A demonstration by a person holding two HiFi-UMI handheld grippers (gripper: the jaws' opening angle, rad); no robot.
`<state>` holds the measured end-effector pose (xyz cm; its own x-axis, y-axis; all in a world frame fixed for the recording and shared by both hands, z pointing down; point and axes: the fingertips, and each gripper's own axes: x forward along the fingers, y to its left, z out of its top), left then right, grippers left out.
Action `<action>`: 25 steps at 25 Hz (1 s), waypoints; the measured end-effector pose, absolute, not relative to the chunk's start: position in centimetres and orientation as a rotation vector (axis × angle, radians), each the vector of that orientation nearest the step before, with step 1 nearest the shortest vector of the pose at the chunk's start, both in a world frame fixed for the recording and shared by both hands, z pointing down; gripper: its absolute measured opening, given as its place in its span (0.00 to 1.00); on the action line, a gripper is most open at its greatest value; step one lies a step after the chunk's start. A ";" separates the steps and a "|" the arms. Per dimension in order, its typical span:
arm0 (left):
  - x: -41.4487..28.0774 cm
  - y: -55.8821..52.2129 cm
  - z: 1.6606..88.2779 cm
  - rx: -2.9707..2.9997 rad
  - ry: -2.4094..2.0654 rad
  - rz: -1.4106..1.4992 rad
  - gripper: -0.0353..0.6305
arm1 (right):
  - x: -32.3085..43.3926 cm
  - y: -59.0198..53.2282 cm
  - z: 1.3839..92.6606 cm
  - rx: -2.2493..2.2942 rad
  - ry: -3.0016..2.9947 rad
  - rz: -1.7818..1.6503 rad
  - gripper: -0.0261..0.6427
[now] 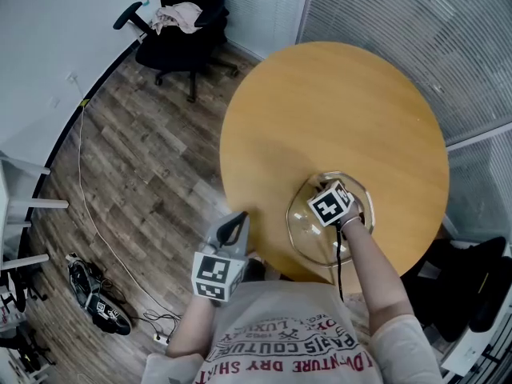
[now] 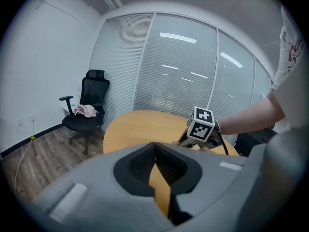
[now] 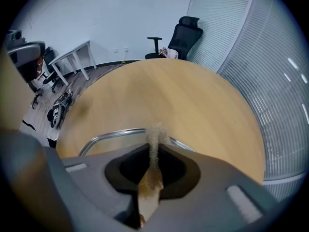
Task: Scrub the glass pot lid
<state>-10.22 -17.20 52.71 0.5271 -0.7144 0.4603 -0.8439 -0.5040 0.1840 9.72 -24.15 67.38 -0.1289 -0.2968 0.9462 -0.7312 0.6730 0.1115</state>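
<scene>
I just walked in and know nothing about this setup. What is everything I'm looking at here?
table: one, round, light wood, near the blinds.
glass lid: one, clear with a metal rim, on the table's near side.
scrub pad: one, tan, above the lid.
office chair: one, black, by the far wall.
cloth: one, pale, on the chair.
cable: one, white, on the wood floor.
left claw: grey, shut, empty, off the table's edge.
right claw: grey, shut on the scrub pad.
</scene>
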 end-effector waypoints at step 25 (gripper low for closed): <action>-14.8 -14.0 50.6 2.508 -1.169 0.350 0.06 | 2.4 -14.7 67.7 0.624 -1.712 0.300 0.12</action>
